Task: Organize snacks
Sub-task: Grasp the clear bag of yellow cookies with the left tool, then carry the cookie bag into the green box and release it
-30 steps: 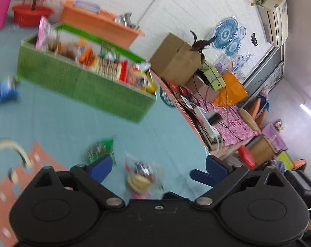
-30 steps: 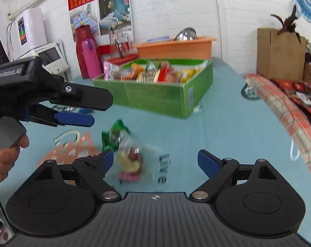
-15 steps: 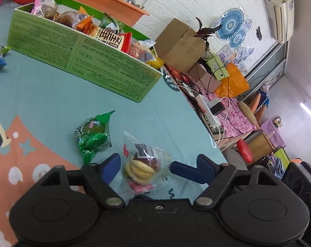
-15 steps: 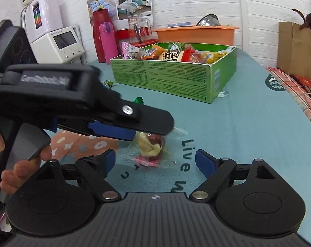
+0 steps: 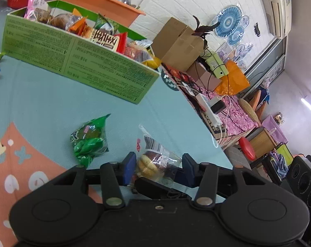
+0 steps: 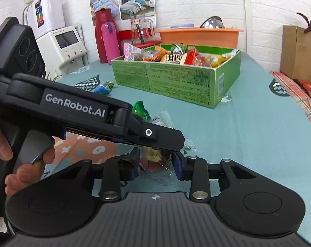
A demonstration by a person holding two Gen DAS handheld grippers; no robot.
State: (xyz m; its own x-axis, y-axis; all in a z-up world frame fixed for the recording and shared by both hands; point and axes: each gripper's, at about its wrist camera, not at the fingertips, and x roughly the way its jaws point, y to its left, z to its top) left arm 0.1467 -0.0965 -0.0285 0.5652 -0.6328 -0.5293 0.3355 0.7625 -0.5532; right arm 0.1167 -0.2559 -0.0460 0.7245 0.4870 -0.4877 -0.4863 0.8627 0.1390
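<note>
Surface: teal tablecloth [image 5: 42, 107] with orange patch, lower left | Upper frame: green cardboard box [image 5: 77, 61] filled with snack packets | Centre left: green foil snack packet [image 5: 88, 140] lying flat | Left gripper [image 5: 157, 167]: narrowed around clear plastic pastry packet [image 5: 155, 160], lower centre | Right gripper [image 6: 155, 162]: narrowed around same packet; contact cannot be confirmed for either.

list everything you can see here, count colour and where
clear snack bag: 1, transparent with yellow and dark pieces, on the table between both grippers' fingers
green snack packet: 1, green, on the table left of the clear bag
blue snack packet: 1, blue, on the table near the box
snack box: 1, green, full of mixed snacks, further back on the table
table: 1, teal cover
orange tub: 1, behind the box
left gripper: black, blue pads, around the clear bag
right gripper: black, around the same bag
</note>
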